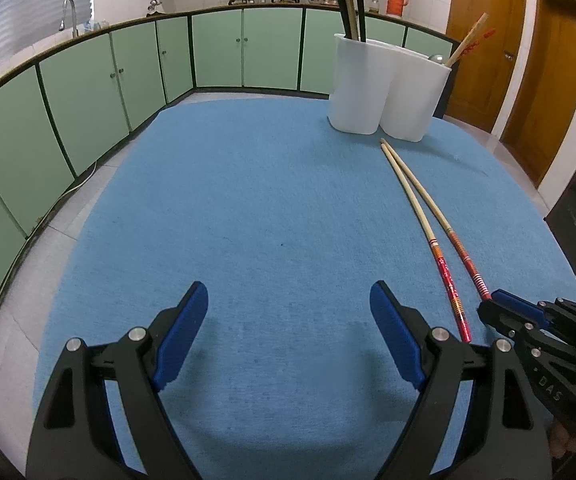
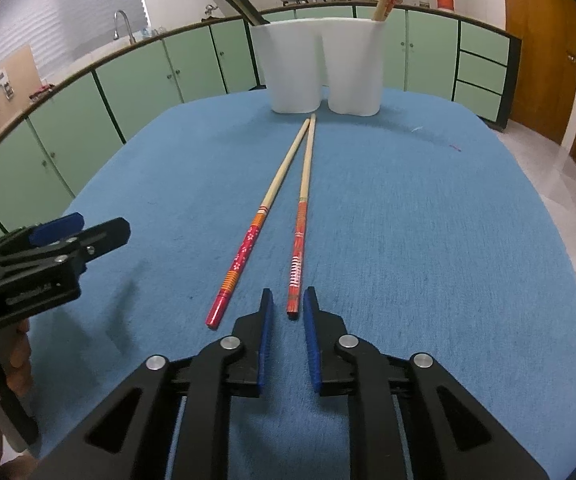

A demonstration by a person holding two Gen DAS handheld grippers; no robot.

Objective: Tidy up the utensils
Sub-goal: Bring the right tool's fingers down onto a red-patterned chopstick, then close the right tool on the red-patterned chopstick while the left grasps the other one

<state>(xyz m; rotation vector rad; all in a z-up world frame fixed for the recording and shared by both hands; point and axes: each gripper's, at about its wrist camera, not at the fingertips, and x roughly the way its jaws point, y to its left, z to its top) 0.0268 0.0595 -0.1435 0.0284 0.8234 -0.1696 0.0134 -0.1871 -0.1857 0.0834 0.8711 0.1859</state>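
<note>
Left wrist view: the left gripper (image 1: 288,308) hangs wide open over bare blue cloth (image 1: 268,200), low in the frame. Two red-handled chopsticks (image 1: 439,240) lie at right, tips toward the white holder (image 1: 387,88) at upper right.

Right wrist view: the right gripper (image 2: 288,308) sits low centre, jaws narrowed around the right chopstick's (image 2: 297,248) red end, pads not touching it.

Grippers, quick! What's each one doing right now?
Left gripper: wide open, holding nothing.
Right gripper: open just a narrow gap, around the red end of a chopstick, not squeezing it.
</note>
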